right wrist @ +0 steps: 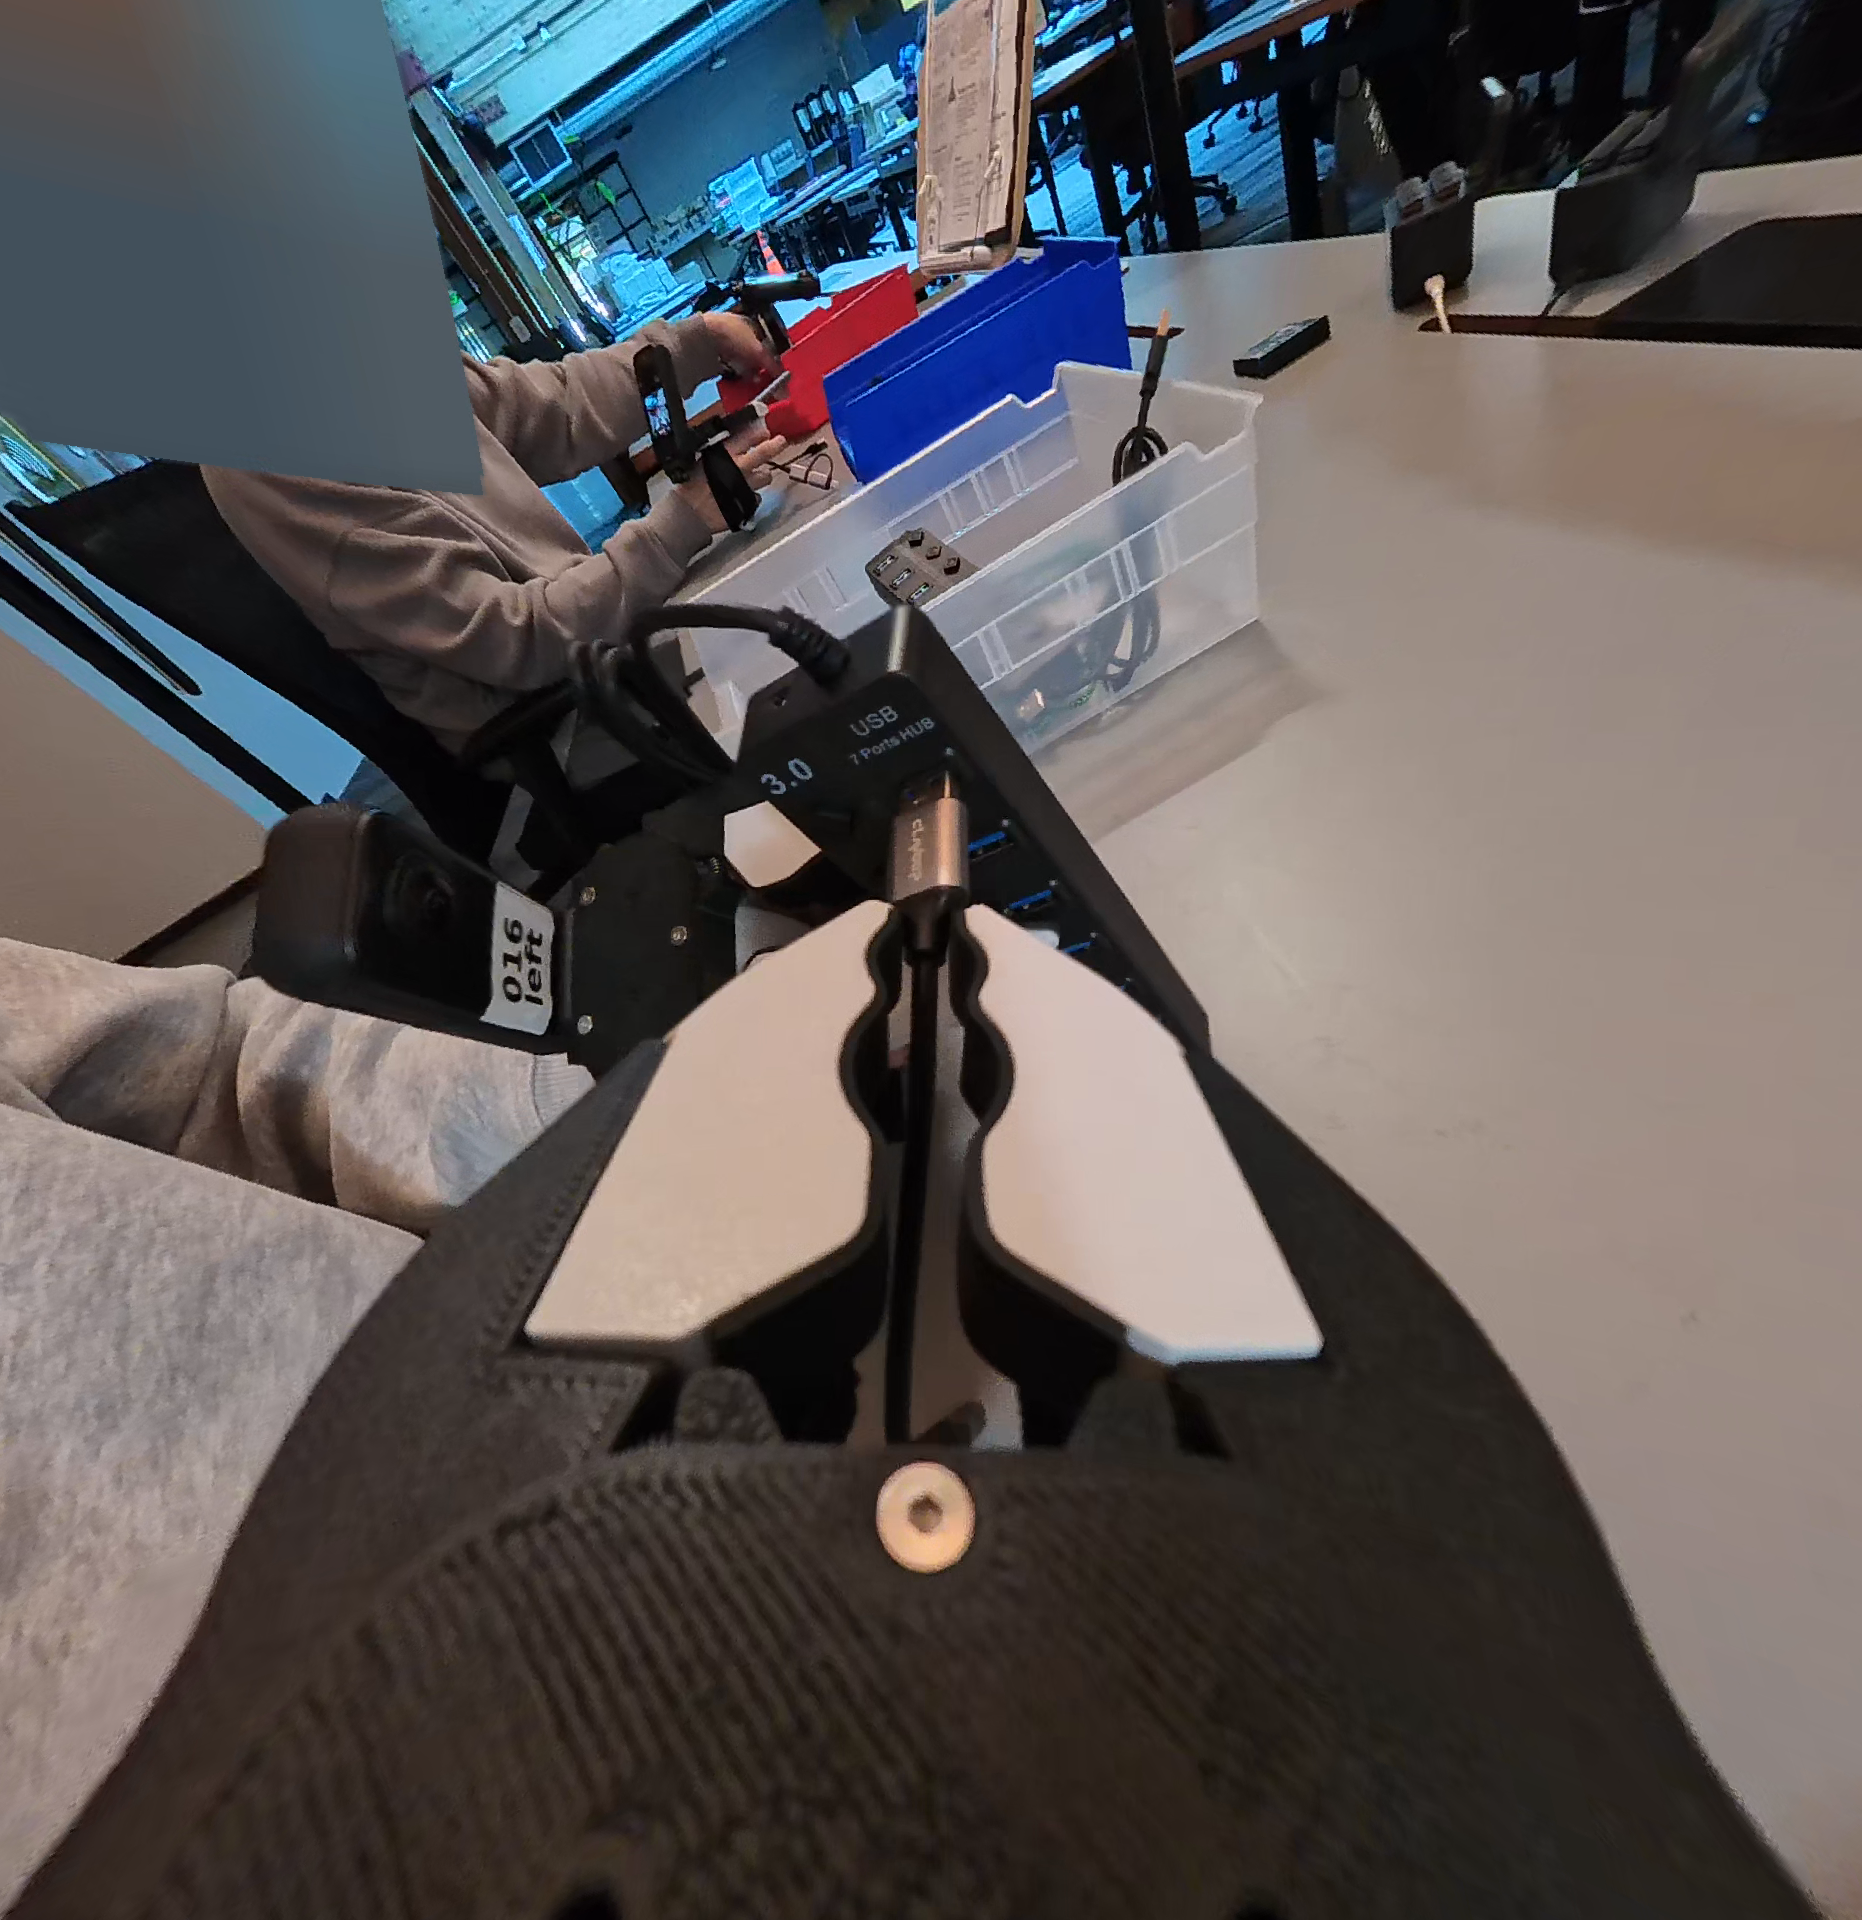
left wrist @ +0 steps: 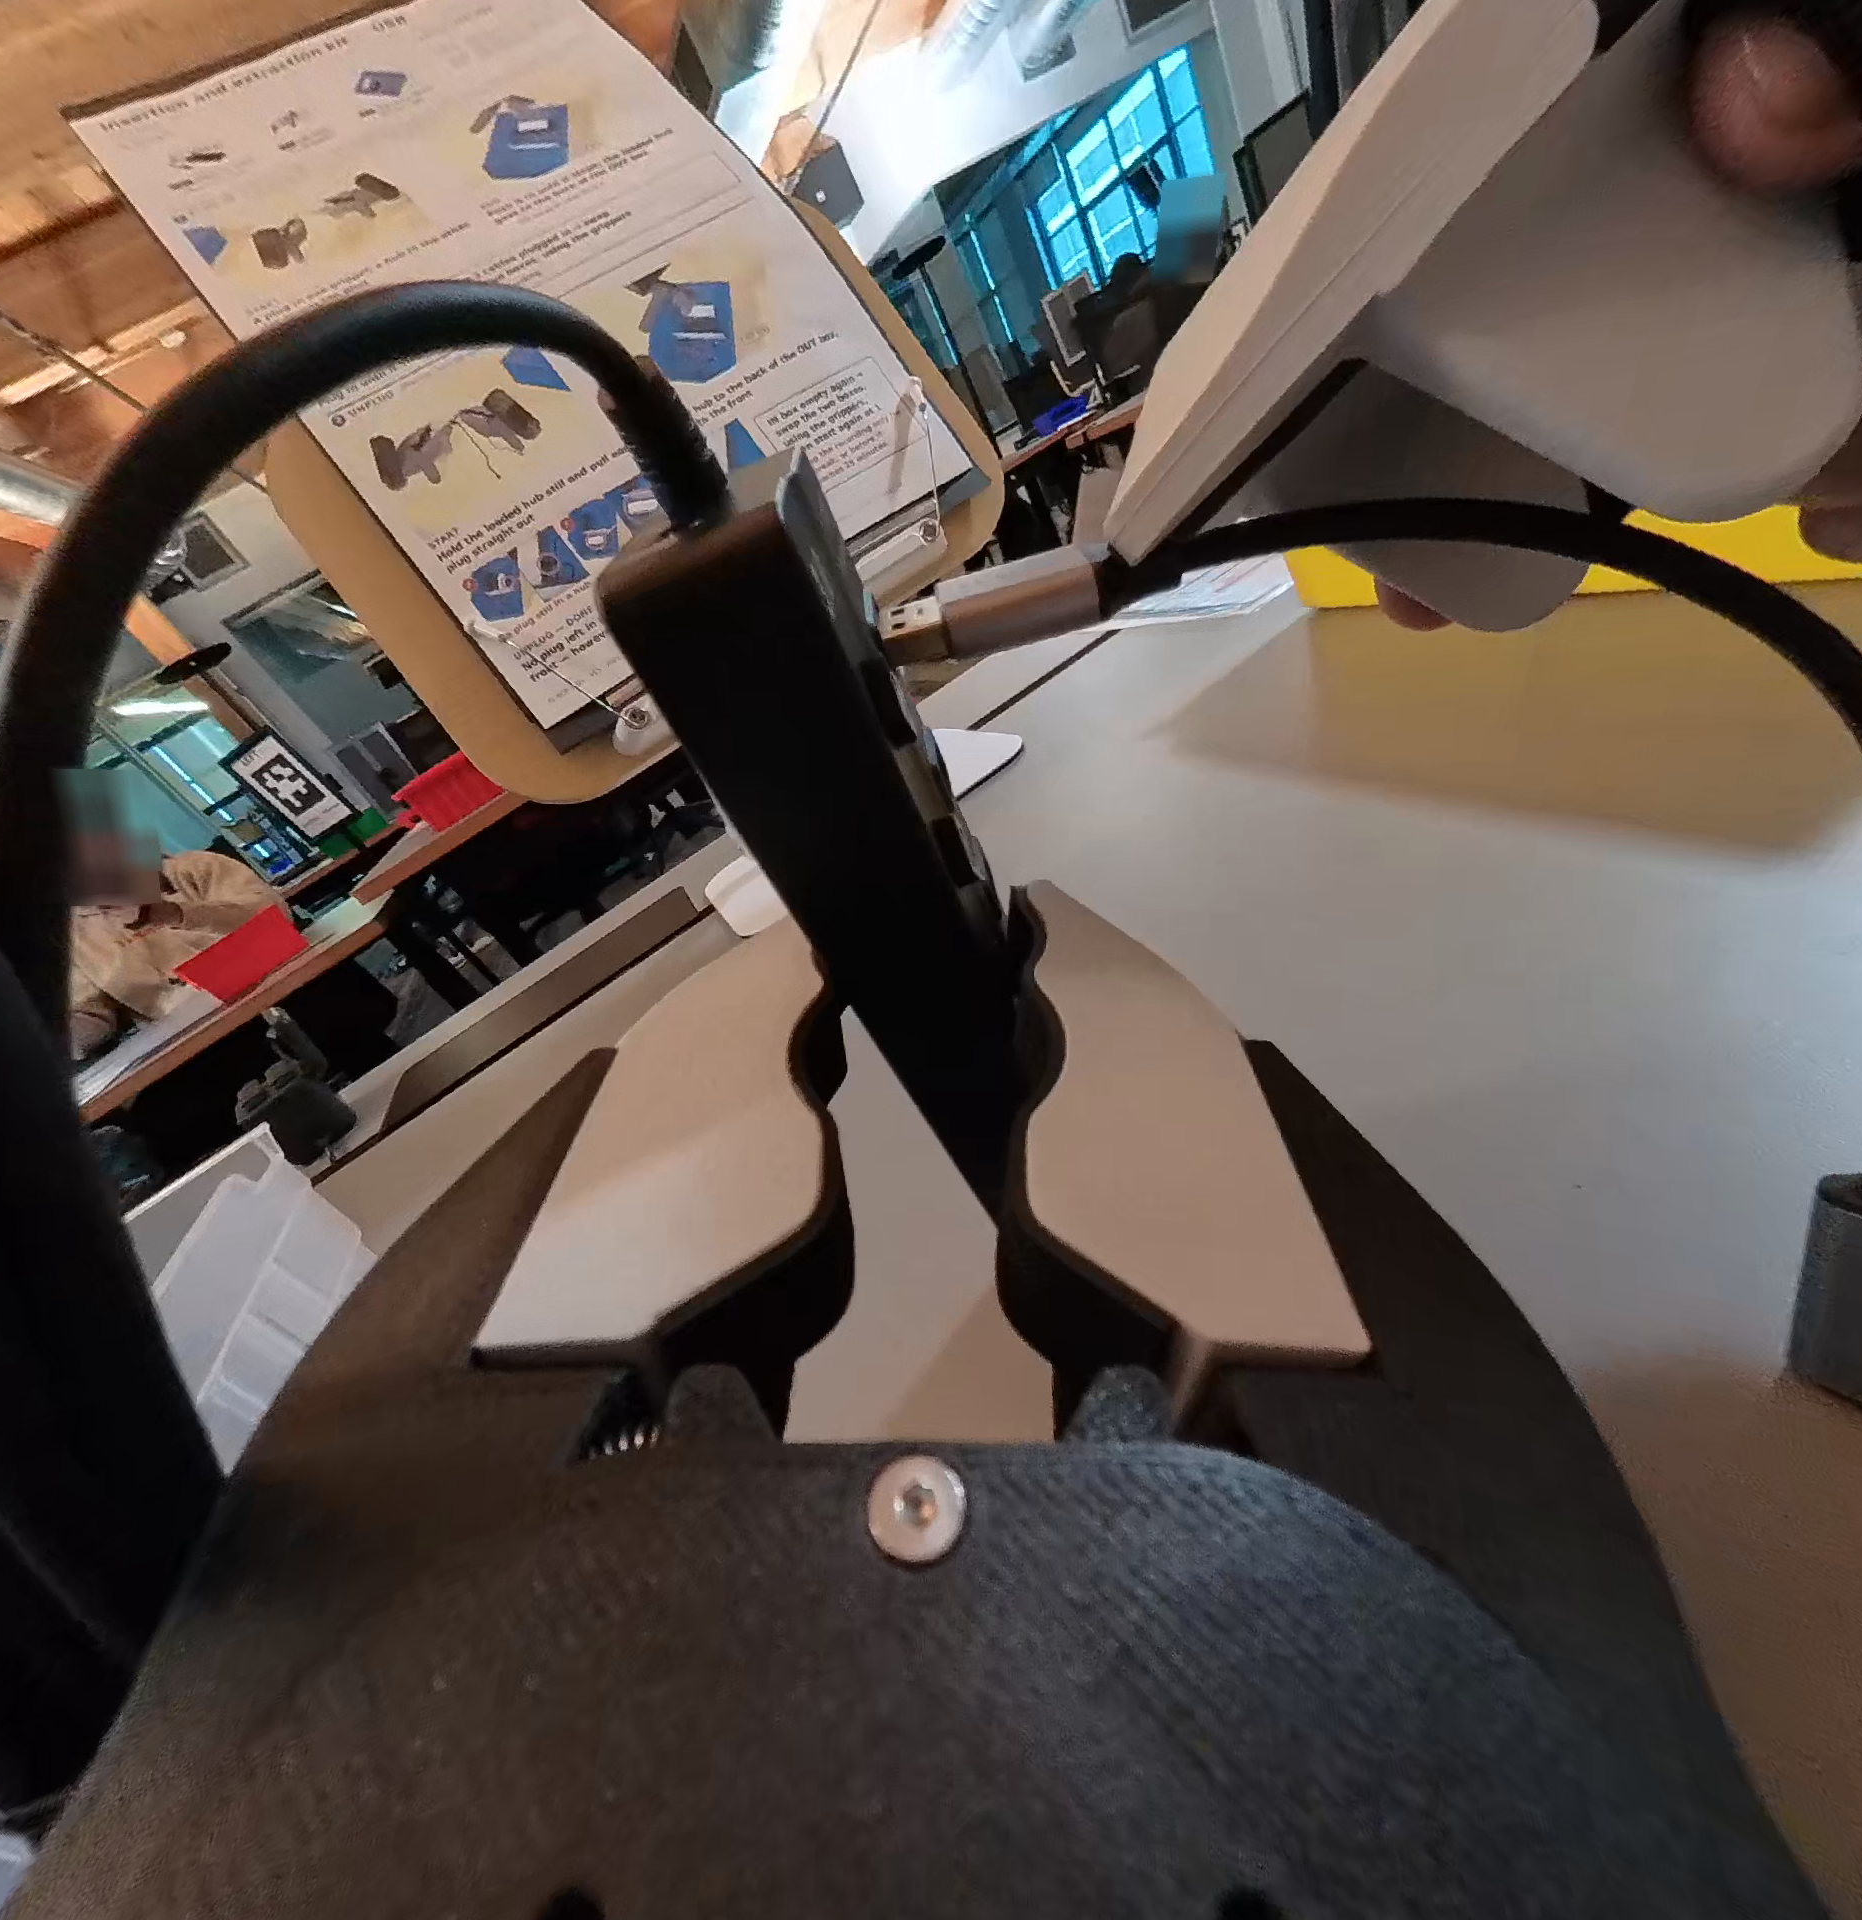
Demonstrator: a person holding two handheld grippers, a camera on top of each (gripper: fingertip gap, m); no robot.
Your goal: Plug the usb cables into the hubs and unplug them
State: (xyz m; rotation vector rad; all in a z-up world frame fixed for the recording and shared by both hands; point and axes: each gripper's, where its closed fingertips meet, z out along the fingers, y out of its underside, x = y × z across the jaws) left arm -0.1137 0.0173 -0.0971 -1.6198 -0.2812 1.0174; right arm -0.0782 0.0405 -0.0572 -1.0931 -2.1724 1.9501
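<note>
My left gripper [left wrist: 922, 971] is shut on a long black USB hub [left wrist: 802, 790] and holds it up above the table; the hub's own black cord [left wrist: 283, 384] loops over to the left. My right gripper [right wrist: 927, 925] is shut on the black cable just behind a grey metal USB plug [right wrist: 927, 847]. The plug's tip sits at the top port of the hub [right wrist: 1020, 758]. In the left wrist view the plug [left wrist: 994, 608] meets the hub's edge from the right, with the right gripper [left wrist: 1114, 551] behind it; how deep it sits I cannot tell.
A clear plastic bin [right wrist: 1093, 540] with cables and another hub stands on the white table [right wrist: 1529, 831], with blue [right wrist: 989, 353] and red bins behind. An instruction sheet on a stand [left wrist: 553, 343] is ahead. A person sits at the left, sleeve [right wrist: 179, 1143] close. The grippers' ends are close to 6 cm from one another.
</note>
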